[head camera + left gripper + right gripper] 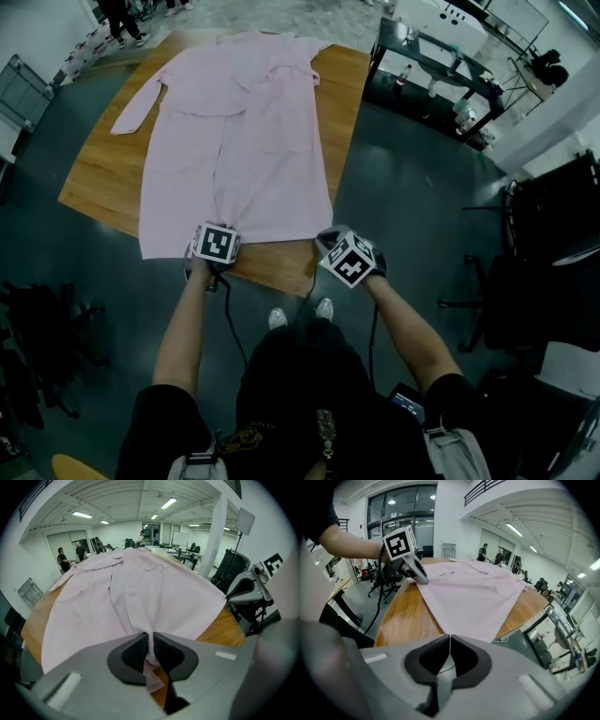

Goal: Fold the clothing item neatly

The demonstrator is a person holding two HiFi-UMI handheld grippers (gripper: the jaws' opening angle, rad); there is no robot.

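"Pink garment (253,141), where is it lying?"

"Spread flat on the wooden table (94,187), over the middle and right of the top."

"Which way does its long axis run?"

"Straight away from the person. The collar (258,39) is at the far end and the hem (272,236) lies along the near edge, so the top of it points away."

"And the sleeves?"

"One sleeve (141,101) reaches out to the left from the far end, slanting back toward the near side. How the other one lies I can't tell."

"What about the left gripper (152,637)?"

"Its fingers are closed on the hem, partway along it. A fold of pink cloth is pinched between the pads, and a scrap of it hangs below them."

"The right gripper (449,639)?"

"Fingers pressed together on the near right corner of the hem. The cloth narrows to a point exactly at their tips, and a thin pale edge runs on between the pads."

"Both at the same end, then?"

"Yes, side by side at the near edge of the table, both tilted downward."
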